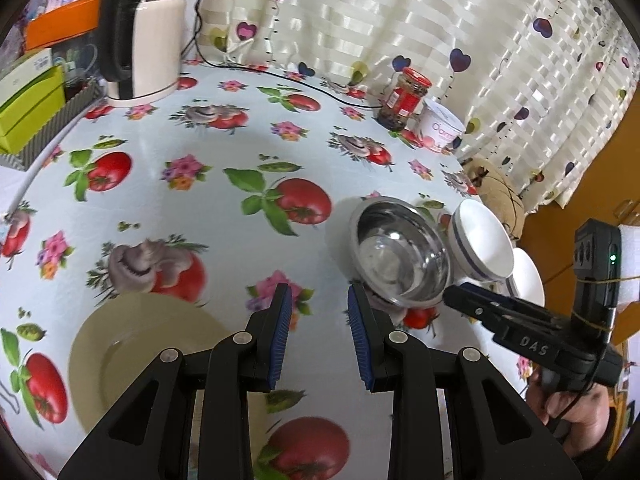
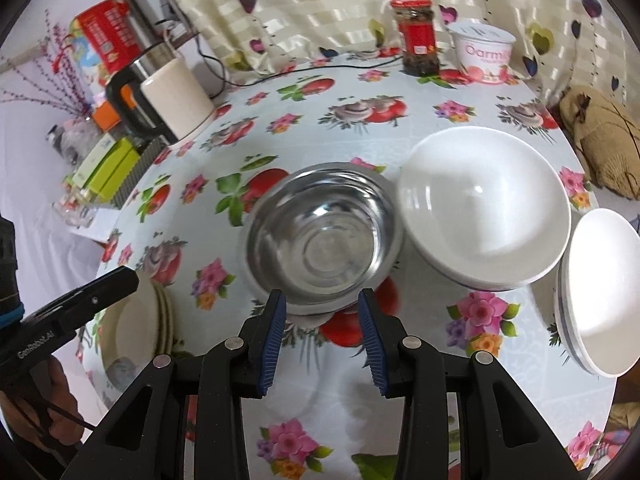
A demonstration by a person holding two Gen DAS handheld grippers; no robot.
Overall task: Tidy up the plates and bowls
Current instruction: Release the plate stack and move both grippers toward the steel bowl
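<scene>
A steel bowl (image 2: 320, 240) (image 1: 400, 252) stands on the tablecloth. Right of it is a white bowl with a blue stripe (image 2: 484, 208) (image 1: 482, 246), and further right a second white bowl (image 2: 600, 292) (image 1: 528, 276) at the table edge. A stack of cream plates (image 1: 132, 352) (image 2: 136, 324) lies at the left. My right gripper (image 2: 322, 336) is open and empty, just in front of the steel bowl's near rim. My left gripper (image 1: 320, 336) is open and empty over the cloth, right of the cream plates. The right gripper also shows in the left wrist view (image 1: 452, 296) beside the steel bowl.
A kettle (image 1: 140, 36) with a black cable, a green box (image 1: 28, 100) in a grey tray and an orange box stand at the back left. A red-lidded jar (image 2: 418, 36) and a yogurt tub (image 2: 486, 54) stand at the back by the curtain. A brown cushion (image 2: 600, 152) lies right.
</scene>
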